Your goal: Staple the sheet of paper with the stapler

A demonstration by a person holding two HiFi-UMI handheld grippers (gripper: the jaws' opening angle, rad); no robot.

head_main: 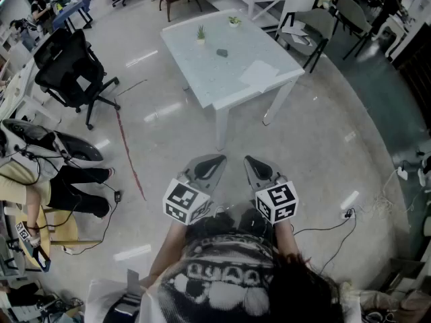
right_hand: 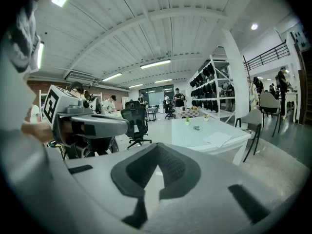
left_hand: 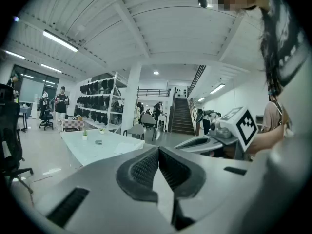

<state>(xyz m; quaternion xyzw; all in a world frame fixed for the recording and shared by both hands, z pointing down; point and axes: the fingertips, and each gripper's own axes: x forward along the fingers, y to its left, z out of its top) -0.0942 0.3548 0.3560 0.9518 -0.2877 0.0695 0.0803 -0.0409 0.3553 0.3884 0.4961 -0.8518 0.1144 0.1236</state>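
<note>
While shut, both tools (head_main: 215, 162) (head_main: 251, 161) abreast, forward.

The dark object (head_main: 222, 52) on the white table (head_main: 202, 79) is too small for you to identify in any view, and no print can be made out on the sheet of paper (head_main: 259, 75). In the head view, the marker cubes of the left gripper (head_main: 217, 161) and the right gripper (head_main: 250, 161) hide your hands, and the bottom edge cuts off your torso. The left edge cuts off a seated person (head_main: 47, 190). In each gripper view, that gripper's own body covers the lower part of the table.
</note>
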